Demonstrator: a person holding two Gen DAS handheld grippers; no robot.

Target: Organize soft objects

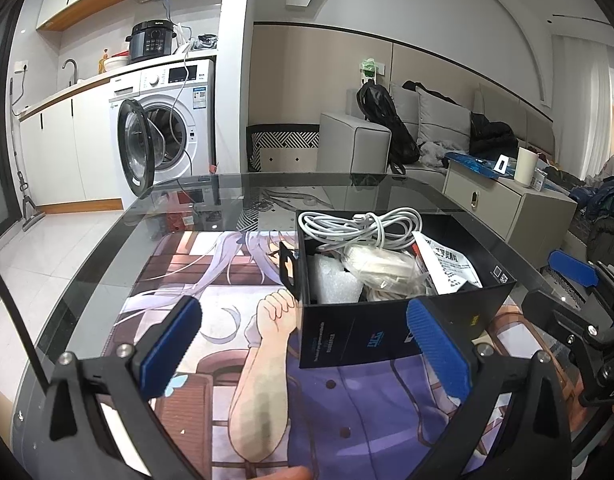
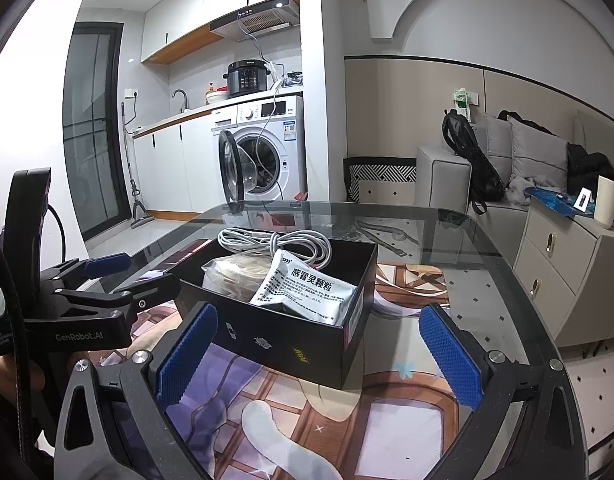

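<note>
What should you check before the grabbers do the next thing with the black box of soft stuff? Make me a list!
1. Left gripper empty, jaws wide apart: ok.
2. Right gripper empty, jaws wide apart: ok.
3. Black box sitting flat on the picture mat, open at the top: ok.
4. White cable all inside the box: not ok; its coil sits above the far rim.
5. Silver packet tucked in: not ok; it leans on the box wall and pokes above the rim.
6. Anything soft left outside the box on the glass table: cannot tell; none shows in either view, but the near edge is hidden.
</note>
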